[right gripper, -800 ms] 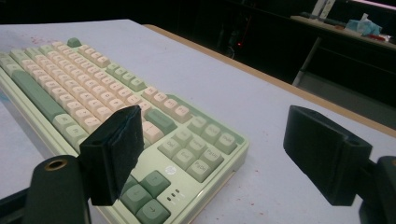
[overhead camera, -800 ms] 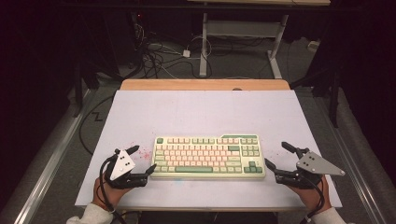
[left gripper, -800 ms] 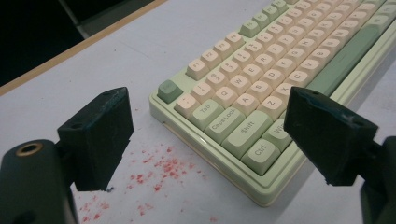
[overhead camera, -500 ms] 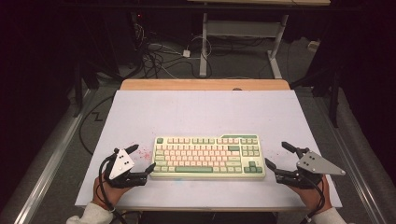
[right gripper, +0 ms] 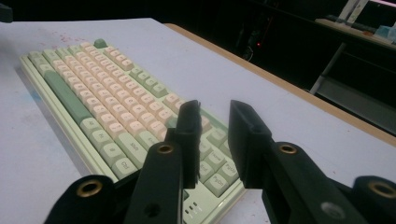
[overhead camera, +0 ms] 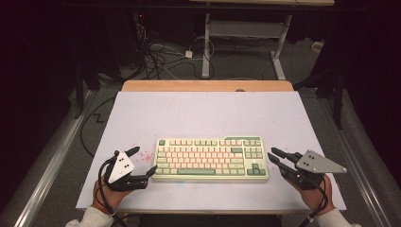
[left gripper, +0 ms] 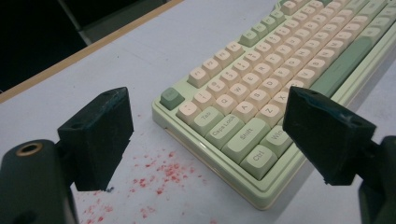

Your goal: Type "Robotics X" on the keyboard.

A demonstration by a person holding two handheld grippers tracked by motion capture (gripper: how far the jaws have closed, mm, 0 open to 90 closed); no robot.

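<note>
Work surface: a pale lilac-grey mat [overhead camera: 203,113] over a wooden table whose bare far edge strip [overhead camera: 208,85] shows beyond it; dark room behind, cables on the floor. Nearest the person, two hands come in at the near edge, each with a black two-jaw gripper. Left gripper [overhead camera: 142,163]: jaws wide apart, nothing between the pads; one jaw tip sits just beside the near-left corner of the pale green keyboard with cream and green keycaps [overhead camera: 211,158], contact not resolvable from the high view. Right gripper [overhead camera: 273,159]: jaws close together with a narrow gap, holding nothing, tips just off the keyboard's right end. The keyboard lies flat in the near half of the mat, centred, long side parallel to the near edge. The left gripper view adds legible keycaps (Tab, Caps Lock, Shift, Ctrl) and a scatter of red specks [left gripper: 159,175] on the mat beside the keyboard's left end, seen from above as a faint pinkish smudge. The right gripper view shows the jaws in front of the arrow and navigation keys. Far half of the mat is bare; narrower bare strips left and right of the keyboard.
</note>
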